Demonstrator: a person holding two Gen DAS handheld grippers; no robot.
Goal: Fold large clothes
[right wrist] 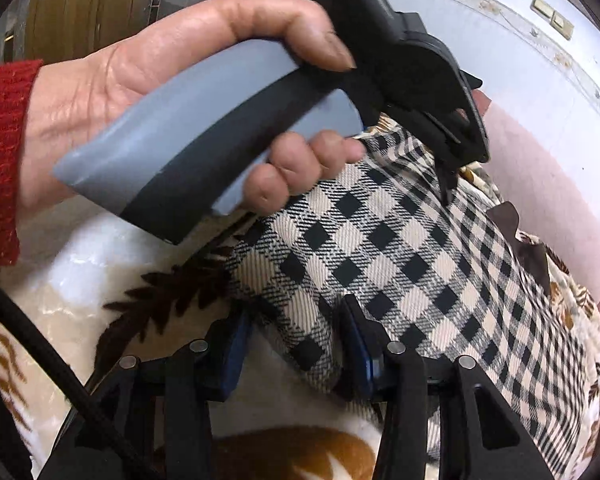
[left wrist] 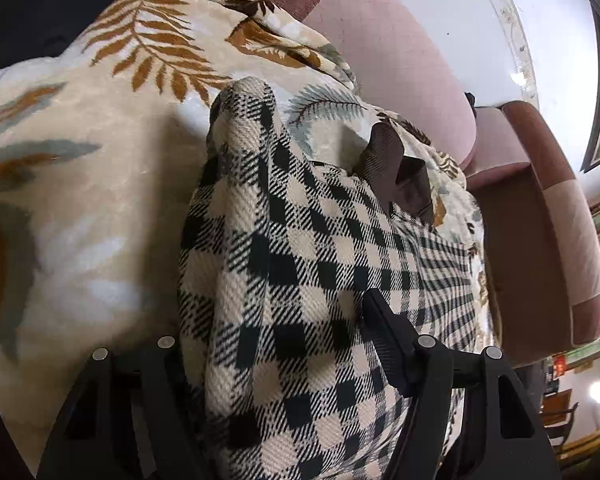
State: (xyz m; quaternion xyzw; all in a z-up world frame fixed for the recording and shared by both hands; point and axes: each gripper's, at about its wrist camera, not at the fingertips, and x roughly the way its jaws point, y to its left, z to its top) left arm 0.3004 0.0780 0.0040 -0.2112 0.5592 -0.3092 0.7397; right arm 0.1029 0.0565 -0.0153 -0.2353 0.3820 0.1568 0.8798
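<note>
While both tongs bite into it, the checked garment point(left wrist: 300, 264) bunches between their fingers — the left tongs point(left wrist: 276, 320) hold a thick, wide fold, the right tongs point(right wrist: 296, 320) pinch a narrower fold near its edge between blue pads. It is a heavy woven cloth in black and cream checks, large squares on the near part and finer ones further off, with a dark brown lining point(left wrist: 396, 168) at its far end. It lies rumpled on a cream blanket point(left wrist: 80, 184) with a leaf print, against a pink sofa point(left wrist: 404, 52). The left hand point(right wrist: 172, 92) — red sleeve point(right wrist: 0, 160) — grips a grey handle.
</note>
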